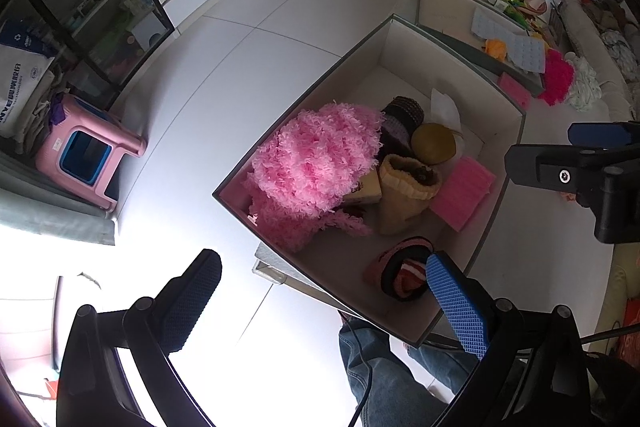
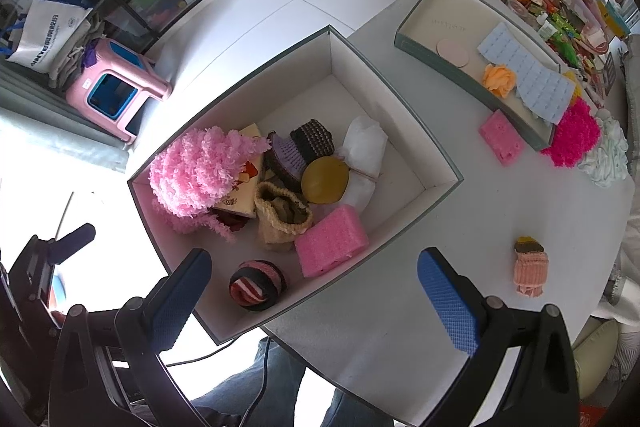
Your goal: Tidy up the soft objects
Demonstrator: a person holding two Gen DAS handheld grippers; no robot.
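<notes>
In the right wrist view, far left edge, we see the left gripper (image 2: 56, 239), jaws apart w/ nothing between. Upper left sits a pink stool (image 2: 116, 93) on the floor. Center frame, a big open box (image 2: 352, 55) on the white table (image 2: 500, 211) holds soft things: fluffy pink yarn bundle (image 2: 200, 171) at its left, beige knit pouch (image 2: 282, 217) mid, pink sponge (image 2: 331, 246) right of that, striped knit roll (image 2: 257, 285) nearest us. Bottom of frame, the right gripper (image 2: 316, 291) hangs over the box's near edge, jaws wide, empty. Right of center, a small peach knit piece (image 2: 530, 267) lies alone on the table. Upper right, a shallow tray (image 2: 432, 55) w/ an orange pom (image 2: 499, 79); beside it a magenta fluffy bundle (image 2: 574, 139).
</notes>
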